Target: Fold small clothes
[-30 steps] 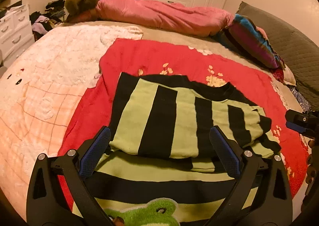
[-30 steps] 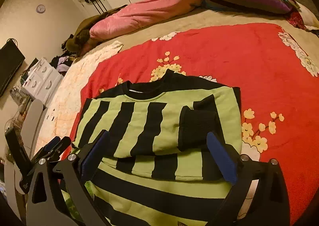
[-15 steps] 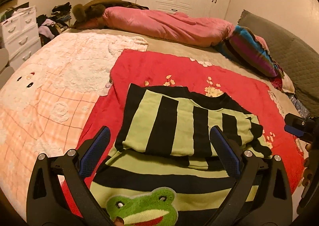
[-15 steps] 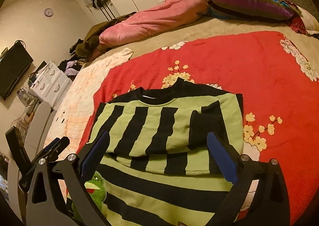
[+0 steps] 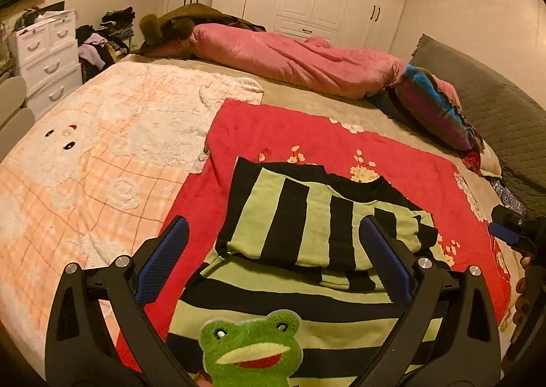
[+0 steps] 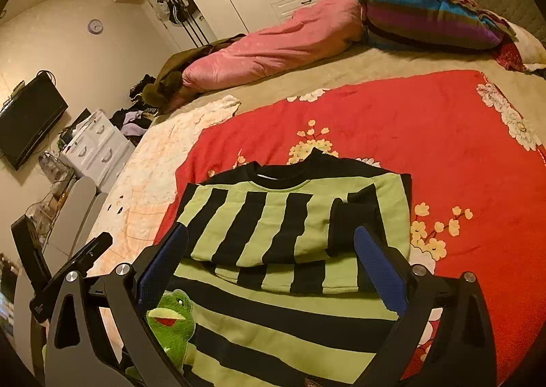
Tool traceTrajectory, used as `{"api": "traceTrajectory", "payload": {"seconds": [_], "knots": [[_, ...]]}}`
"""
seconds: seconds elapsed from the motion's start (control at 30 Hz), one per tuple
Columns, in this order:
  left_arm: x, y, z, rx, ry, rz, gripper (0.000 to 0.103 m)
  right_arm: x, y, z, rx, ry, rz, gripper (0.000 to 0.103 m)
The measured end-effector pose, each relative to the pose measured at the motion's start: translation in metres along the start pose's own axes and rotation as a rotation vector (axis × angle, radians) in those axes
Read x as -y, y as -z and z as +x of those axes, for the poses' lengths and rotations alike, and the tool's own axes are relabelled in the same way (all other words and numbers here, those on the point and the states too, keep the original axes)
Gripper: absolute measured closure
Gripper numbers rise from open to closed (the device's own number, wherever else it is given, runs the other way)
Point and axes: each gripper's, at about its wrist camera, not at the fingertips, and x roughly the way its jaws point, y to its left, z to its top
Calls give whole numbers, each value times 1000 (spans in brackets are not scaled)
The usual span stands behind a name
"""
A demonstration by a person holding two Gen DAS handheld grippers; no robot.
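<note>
one half-folded striped sweater (image 6: 293,216) on red blanket (image 6: 443,134)

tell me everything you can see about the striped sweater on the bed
The striped sweater is a soft knit in light green and black bands with a black collar. Its sleeves are folded in across the body, one black cuff lying on top. A plush frog patch sits on the near part. It lies flat on the red floral blanket; neither gripper touches it.

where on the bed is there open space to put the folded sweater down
Free: the red blanket right of the striped sweater, and beyond its collar toward the pink duvet; also the peach blanket to its left. Crowded: the far edge, with duvet and striped pillow.
</note>
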Motion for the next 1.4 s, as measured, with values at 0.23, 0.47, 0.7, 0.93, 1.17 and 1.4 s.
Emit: {"api": "traceTrajectory", "payload": {"seconds": [0.23, 0.47, 0.7, 0.93, 1.17, 1.4], "knots": [[-2, 3, -18, -1, 0, 11, 10, -7, 7, -15, -4, -16, -14, 4], [-8, 11, -33, -4, -20, 22, 10, -12, 27, -26, -43, -5, -57, 4], [-13, 24, -41, -32, -39, 31, 9, -10, 52, -30, -95, 7, -62, 4], [-12, 38, -51, -47, -57, 55, 9, -7, 70, -36, -125, 24, -82, 4], [-13, 48, -51, -78, -72, 64, 9, -1, 91, -42, -166, 50, -96, 4], [-14, 55, -52, -99, -82, 69, 9, 7, 113, -41, -223, 70, -118, 4]]}}
